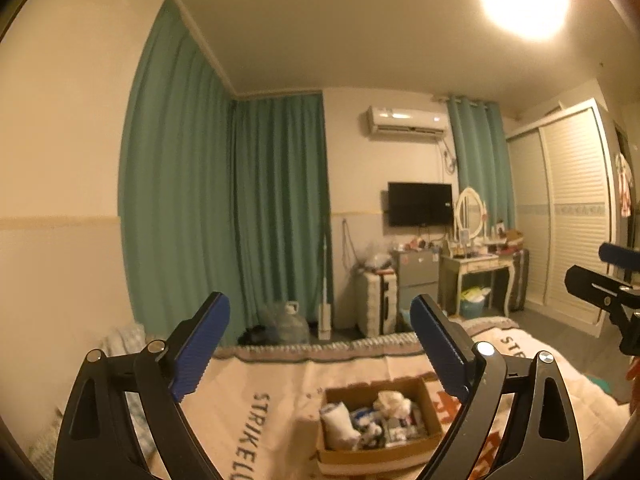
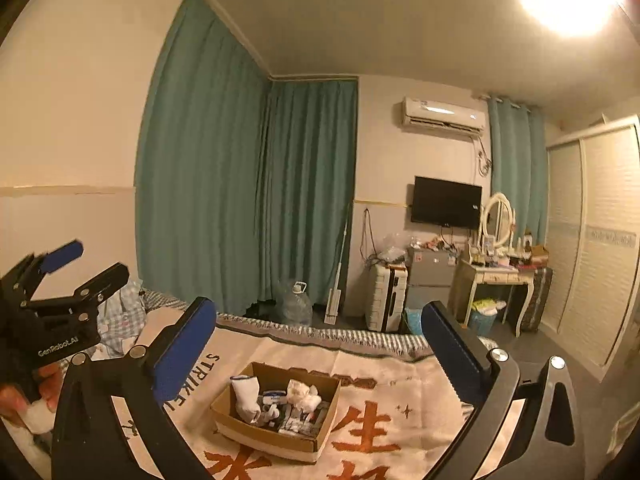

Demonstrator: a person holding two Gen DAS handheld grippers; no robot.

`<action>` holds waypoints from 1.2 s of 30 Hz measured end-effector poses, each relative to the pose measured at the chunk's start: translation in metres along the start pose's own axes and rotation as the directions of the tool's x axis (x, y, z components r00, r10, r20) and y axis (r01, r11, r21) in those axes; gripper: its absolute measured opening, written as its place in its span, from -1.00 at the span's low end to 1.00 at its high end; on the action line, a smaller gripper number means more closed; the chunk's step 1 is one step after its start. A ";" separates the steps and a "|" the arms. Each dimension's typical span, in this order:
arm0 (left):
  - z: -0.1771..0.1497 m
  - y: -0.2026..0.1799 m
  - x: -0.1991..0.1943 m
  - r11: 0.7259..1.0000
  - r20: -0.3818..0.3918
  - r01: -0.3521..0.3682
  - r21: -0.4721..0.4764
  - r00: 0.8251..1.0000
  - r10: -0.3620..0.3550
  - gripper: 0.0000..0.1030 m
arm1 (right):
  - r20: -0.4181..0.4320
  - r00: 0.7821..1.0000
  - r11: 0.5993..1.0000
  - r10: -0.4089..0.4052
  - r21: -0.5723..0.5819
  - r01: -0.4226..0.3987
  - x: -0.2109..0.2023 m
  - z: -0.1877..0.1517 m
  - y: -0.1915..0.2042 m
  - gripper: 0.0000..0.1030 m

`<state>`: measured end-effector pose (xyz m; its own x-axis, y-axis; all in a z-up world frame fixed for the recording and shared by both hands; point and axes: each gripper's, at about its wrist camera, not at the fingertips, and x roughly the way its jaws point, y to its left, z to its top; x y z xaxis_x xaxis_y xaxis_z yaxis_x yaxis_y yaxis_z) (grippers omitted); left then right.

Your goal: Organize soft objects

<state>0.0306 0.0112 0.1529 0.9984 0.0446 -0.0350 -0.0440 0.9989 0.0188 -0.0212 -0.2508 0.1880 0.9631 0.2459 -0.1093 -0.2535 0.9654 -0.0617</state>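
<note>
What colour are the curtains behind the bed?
Teal green curtains, plain, without pattern; the right wrist view shows them best.

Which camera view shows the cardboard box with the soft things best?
The right wrist view: the cardboard box lies whole between the open fingers, all four walls and the rolled socks visible. In the left wrist view the box is partly hidden behind the right finger.

Dresser clutter (image 2: 500,258) too small, perhaps bottles.
</note>
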 end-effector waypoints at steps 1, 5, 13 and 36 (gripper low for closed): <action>-0.006 0.000 -0.001 1.000 -0.004 -0.007 0.001 1.000 0.007 0.81 | -0.005 1.000 1.000 0.001 0.012 -0.001 0.003 -0.009 -0.001 1.00; -0.038 -0.006 0.012 0.999 -0.066 0.015 0.051 0.998 -0.012 0.81 | -0.020 1.000 1.000 -0.005 0.026 0.005 0.019 -0.044 0.001 1.00; -0.116 -0.016 0.036 1.000 -0.215 0.002 0.019 0.977 0.002 0.81 | -0.134 0.991 0.998 -0.027 0.059 0.035 0.071 -0.123 0.003 1.00; -0.154 -0.014 0.041 1.000 -0.304 0.012 0.014 0.953 -0.007 0.81 | -0.240 0.971 0.993 0.000 0.118 0.030 0.098 -0.177 -0.001 1.00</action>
<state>0.0662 0.0013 -0.0027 0.9407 0.0403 -0.3370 -0.0314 0.9990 0.0319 0.0577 -0.2426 0.0020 0.9132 0.2174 -0.3447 -0.2124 0.9758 0.0528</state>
